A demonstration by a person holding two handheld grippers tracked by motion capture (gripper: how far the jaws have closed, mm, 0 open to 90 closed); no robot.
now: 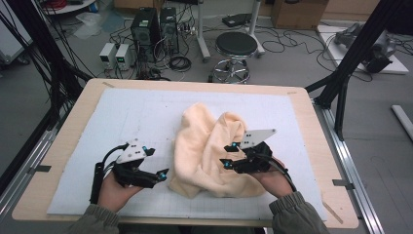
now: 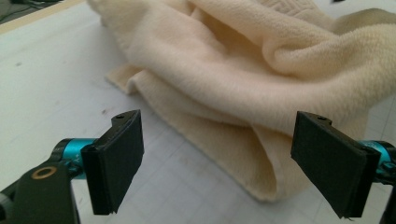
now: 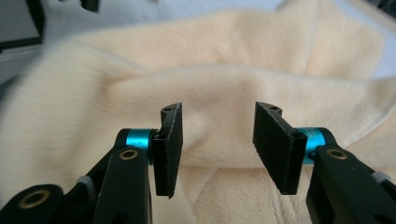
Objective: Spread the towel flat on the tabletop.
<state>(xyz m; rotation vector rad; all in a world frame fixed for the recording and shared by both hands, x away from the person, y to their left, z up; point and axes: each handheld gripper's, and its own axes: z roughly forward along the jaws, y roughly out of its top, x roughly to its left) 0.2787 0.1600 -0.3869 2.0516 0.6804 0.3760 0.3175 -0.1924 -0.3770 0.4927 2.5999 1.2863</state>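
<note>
From above, a crumpled cream towel (image 1: 209,151) lies mid-table (image 1: 58,146) between both grippers; the left gripper (image 2: 217,163) gapes wide, empty, beside its edge, while the right gripper (image 3: 217,140) hovers half-open over its folds, gripping nothing.

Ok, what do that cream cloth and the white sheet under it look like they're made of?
Cream cloth: looks like soft fleece or terry, matte and fuzzy, with a fine nubby weave and limp, thick folds. White sheet: seems a stiff board or mat, matte, faintly gridded and scuffed, lying flat on the wooden table; exact material unclear.
</note>
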